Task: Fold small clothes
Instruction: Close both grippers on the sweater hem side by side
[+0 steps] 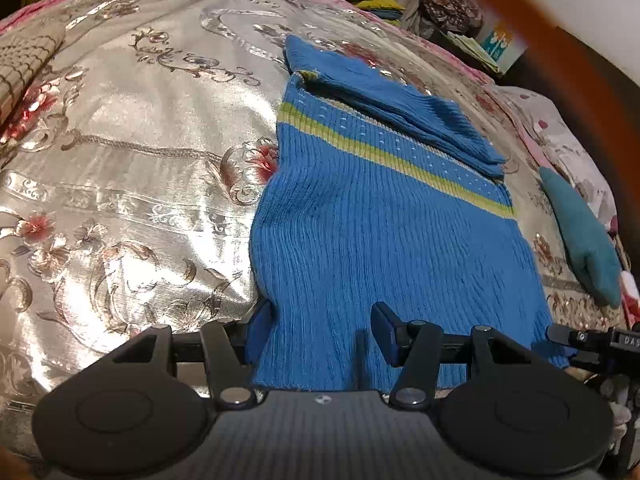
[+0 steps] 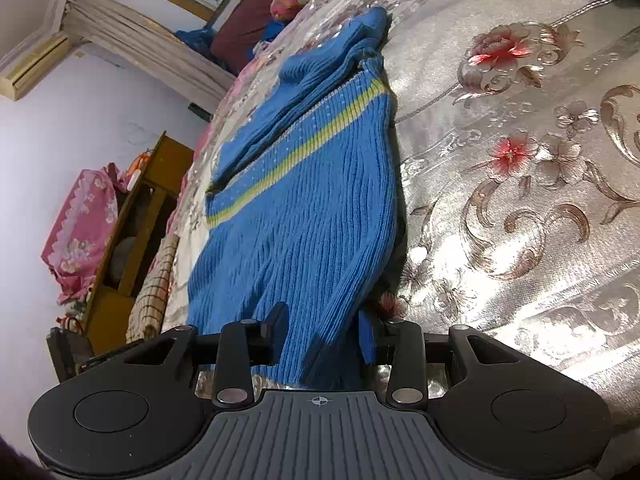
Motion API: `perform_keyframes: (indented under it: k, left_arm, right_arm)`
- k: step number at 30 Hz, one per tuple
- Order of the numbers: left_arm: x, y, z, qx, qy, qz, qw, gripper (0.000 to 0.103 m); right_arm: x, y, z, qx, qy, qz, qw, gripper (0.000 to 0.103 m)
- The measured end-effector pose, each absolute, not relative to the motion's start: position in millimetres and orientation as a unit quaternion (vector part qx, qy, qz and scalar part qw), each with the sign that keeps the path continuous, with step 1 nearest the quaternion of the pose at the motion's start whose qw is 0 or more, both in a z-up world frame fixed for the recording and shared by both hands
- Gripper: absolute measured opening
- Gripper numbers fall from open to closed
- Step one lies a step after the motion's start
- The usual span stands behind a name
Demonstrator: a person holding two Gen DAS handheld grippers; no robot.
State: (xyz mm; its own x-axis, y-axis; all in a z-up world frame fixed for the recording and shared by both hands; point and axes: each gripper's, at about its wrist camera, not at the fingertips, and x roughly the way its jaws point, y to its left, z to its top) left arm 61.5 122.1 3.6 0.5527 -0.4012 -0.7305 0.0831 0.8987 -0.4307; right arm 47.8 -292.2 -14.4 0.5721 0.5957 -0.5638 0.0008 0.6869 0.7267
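**Both tools at the sweater's near hem**

The blue ribbed sweater [image 1: 372, 240] lay flat on the bed, on a shiny bedspread [image 1: 132, 152] with woven flowers and scrolls. Its long axis ran straight away from both tools, with the hem nearest and the collar end farthest. One sleeve [image 1: 404, 100] was already folded across the chest, just beyond the yellow-green stripe [image 1: 400, 156].

The left tool [image 1: 320, 332] was spread, with the hem's left part between its fingers: the left finger stood just outside the sweater's side edge and the right finger rested on the knit. The right tool [image 2: 324, 334] was also spread, and the other corner of the hem lay between its fingers [image 2: 276, 332]. This corner looked a little raised from the bedspread, but I cannot tell whether the pads touched it. Neither tool was pinching the cloth.

The knit was thick and soft, with long vertical ribs, so it would probably bend easily across them. I judge that the coming move is to close both tools on the hem and carry it forward, toward the stripe.
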Motion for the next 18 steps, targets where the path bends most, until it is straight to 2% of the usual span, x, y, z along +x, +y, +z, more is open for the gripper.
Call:
perform_keyframes:
  k: [2, 5, 7, 18]
  left_arm:
    - [62, 125, 4, -0.186, 0.449, -0.142, 0.863, 0.055]
    - [63, 130, 4, -0.203, 0.447, -0.14, 0.86, 0.04]
    - [64, 132, 3, -0.22, 0.446, -0.147, 0.855, 0.027]
    - [65, 128, -2, -0.213, 0.452, -0.141, 0.855, 0.026]
  right_arm:
    - [50, -293, -16, 0.355, 0.423, 0.184, 0.813, 0.035]
    - [50, -296, -18, 0.357, 0.424, 0.18, 0.813, 0.023]
    - [50, -298, -20, 0.363, 0.424, 0.177, 0.811, 0.018]
    - [52, -302, -25, 0.38, 0.423, 0.181, 0.802, 0.018]
